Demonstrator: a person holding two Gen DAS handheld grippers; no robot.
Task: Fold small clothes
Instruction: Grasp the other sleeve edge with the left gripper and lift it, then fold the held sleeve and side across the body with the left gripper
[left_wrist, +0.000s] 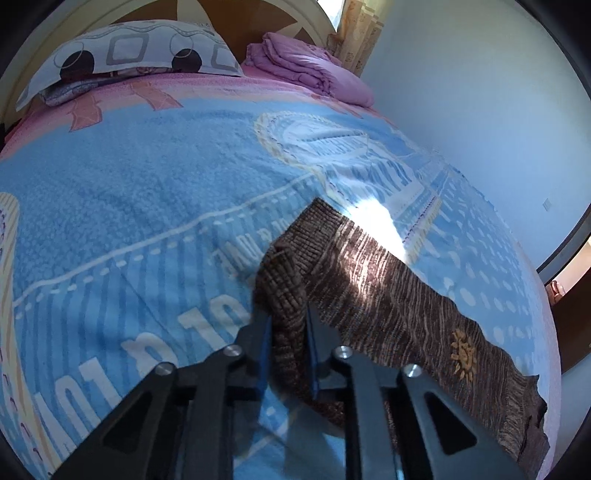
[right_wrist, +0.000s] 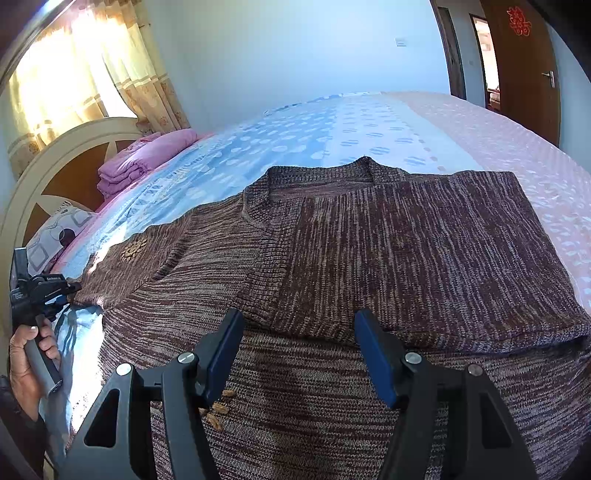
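A brown knit sweater (right_wrist: 369, 258) is lying spread on the bed (right_wrist: 369, 122), neck toward the far side, with 1 sleeve already folded across the chest in the right wrist view. The other sleeve (left_wrist: 388, 280) is stretching out over the blue blanket (left_wrist: 129, 184) toward the pillow (left_wrist: 129, 51) end.

The left hand-held gripper (left_wrist: 288, 317) is clamping the cuff end of that sleeve; the knit is bunching between its blue pads (left_wrist: 264, 332). In the right wrist view the same tool is sitting at the far left edge, its grip in the person's hand (right_wrist: 26, 362).

The right hand-held gripper (right_wrist: 299, 343) is hovering over the sweater's body with its jaws standing apart and nothing between them; whether the tips are touching the knit I cannot tell.

The step in hand looks like the 2nd sleeve fold. The next move is probably calling for the left to carry the cuff up and across the chest, keeping the sleeve flat, while the right is holding the body down near the shoulder so the knit does not drag.
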